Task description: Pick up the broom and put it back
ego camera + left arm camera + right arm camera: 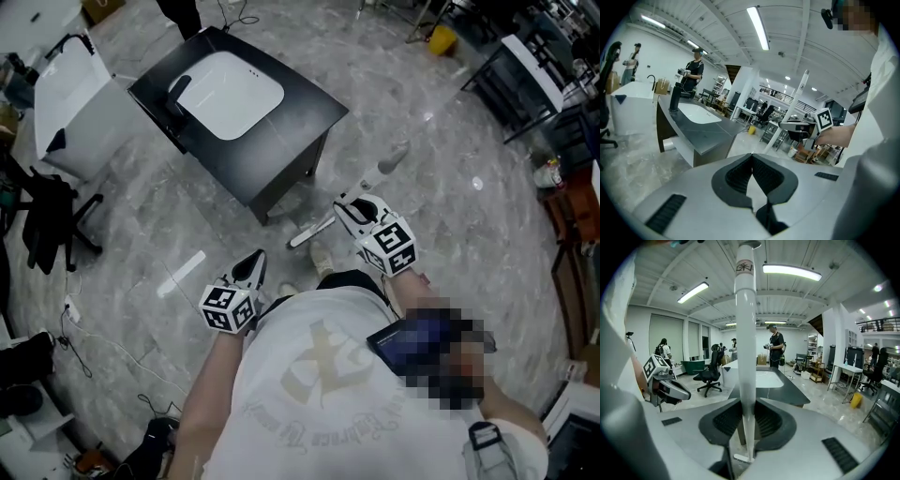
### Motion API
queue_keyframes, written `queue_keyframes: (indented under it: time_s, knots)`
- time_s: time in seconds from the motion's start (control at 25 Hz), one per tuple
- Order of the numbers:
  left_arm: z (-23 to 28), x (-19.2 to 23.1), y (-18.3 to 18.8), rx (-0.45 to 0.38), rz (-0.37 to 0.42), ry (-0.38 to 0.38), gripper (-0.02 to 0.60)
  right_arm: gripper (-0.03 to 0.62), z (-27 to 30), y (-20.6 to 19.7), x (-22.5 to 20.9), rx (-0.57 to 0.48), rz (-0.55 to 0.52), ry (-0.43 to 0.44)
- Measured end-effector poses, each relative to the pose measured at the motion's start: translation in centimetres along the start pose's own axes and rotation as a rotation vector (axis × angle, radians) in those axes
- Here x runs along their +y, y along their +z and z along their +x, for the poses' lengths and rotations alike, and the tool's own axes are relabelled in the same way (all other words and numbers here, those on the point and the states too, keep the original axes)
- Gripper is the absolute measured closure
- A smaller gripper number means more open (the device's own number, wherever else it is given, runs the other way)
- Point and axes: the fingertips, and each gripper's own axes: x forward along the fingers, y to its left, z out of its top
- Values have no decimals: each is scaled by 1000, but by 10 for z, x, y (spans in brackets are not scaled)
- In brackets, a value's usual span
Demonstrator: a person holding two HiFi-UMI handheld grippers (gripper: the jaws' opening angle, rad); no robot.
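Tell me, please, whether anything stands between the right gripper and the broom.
Nothing does: the right gripper is shut on the broom, whose white handle rises between its pads. The left gripper, jaws together and empty, is off to the side, clear of the handle.
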Motion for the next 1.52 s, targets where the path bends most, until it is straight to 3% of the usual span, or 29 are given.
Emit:
queue_keyframes:
  time_s: [0.72, 1.52]
  knots:
    - [10, -21, -3, 4, 29, -84, 569, 499, -46, 15, 14, -45, -6, -60]
    - [19, -29, 2, 0, 16, -74, 569, 499, -67, -4, -35, -31, -1, -119]
